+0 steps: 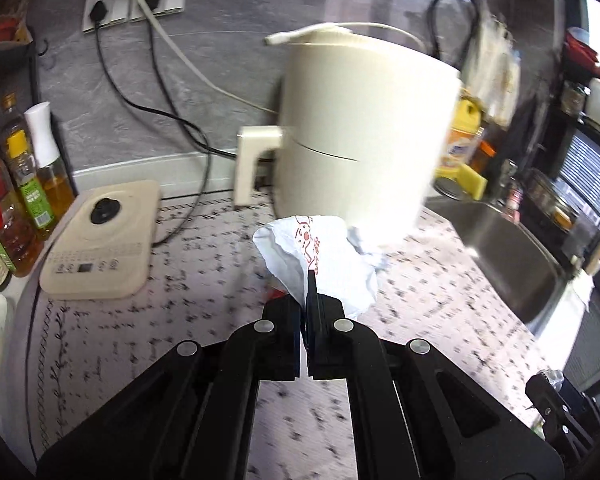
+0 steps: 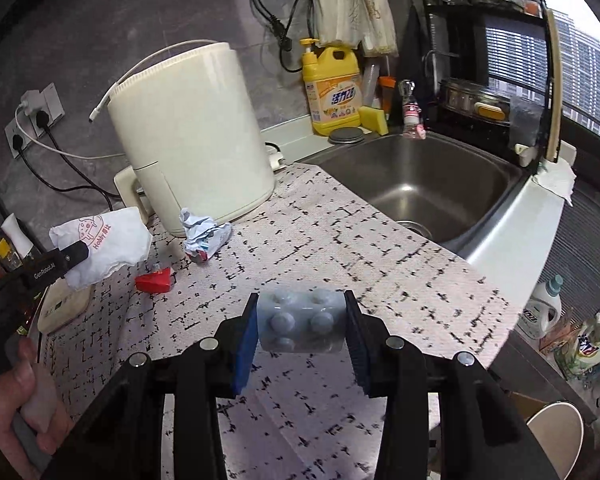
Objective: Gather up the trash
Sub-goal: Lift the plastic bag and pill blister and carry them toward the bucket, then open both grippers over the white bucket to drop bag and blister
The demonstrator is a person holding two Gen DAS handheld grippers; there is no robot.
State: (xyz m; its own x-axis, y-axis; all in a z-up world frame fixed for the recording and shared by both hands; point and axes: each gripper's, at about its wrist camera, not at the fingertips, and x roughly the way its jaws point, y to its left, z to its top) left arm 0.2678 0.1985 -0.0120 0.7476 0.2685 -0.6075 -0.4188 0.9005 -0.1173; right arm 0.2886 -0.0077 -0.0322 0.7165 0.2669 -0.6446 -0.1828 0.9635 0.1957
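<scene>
My left gripper (image 1: 306,280) is shut on a crumpled white paper bag with red print (image 1: 320,256) and holds it above the counter; it also shows in the right wrist view (image 2: 104,244), with the gripper (image 2: 78,254) at the far left. My right gripper (image 2: 302,320) is shut on a pale blister pack of pills (image 2: 302,326) above the patterned counter mat (image 2: 340,240). A crumpled paper ball (image 2: 204,236) and a small red wrapper (image 2: 154,282) lie on the mat by the cream air fryer (image 2: 192,136).
A steel sink (image 2: 428,184) lies to the right, with yellow detergent (image 2: 334,88) and a sponge behind it. A cream scale-like device (image 1: 100,240), oil bottles (image 1: 24,184) and cables stand at the left. A paper cup (image 2: 556,436) is at the lower right.
</scene>
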